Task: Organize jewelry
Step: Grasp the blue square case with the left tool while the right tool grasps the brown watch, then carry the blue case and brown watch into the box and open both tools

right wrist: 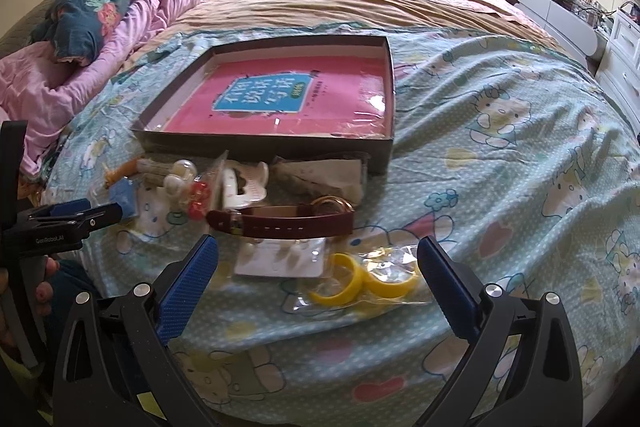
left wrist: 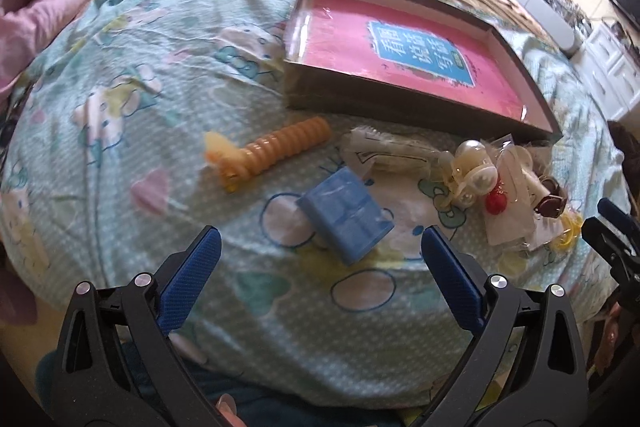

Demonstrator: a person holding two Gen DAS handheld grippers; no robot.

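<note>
Jewelry on bed, none yet boxed: watch [right wrist: 280, 221], yellow bangles [right wrist: 362, 283], blue case [left wrist: 346, 217], pearl pieces [left wrist: 474, 175], possibly earrings. Box [right wrist: 382, 147] awaits; your left gripper [left wrist: 320, 251] and right gripper [right wrist: 318, 259] fingers spread wide, empty.

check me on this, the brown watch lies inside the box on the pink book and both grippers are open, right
Not quite. The brown watch lies on the bedsheet in front of the box, outside it, as the right wrist view shows. The pink book in the box has nothing resting on it. The left gripper and right gripper are indeed both open.
</note>
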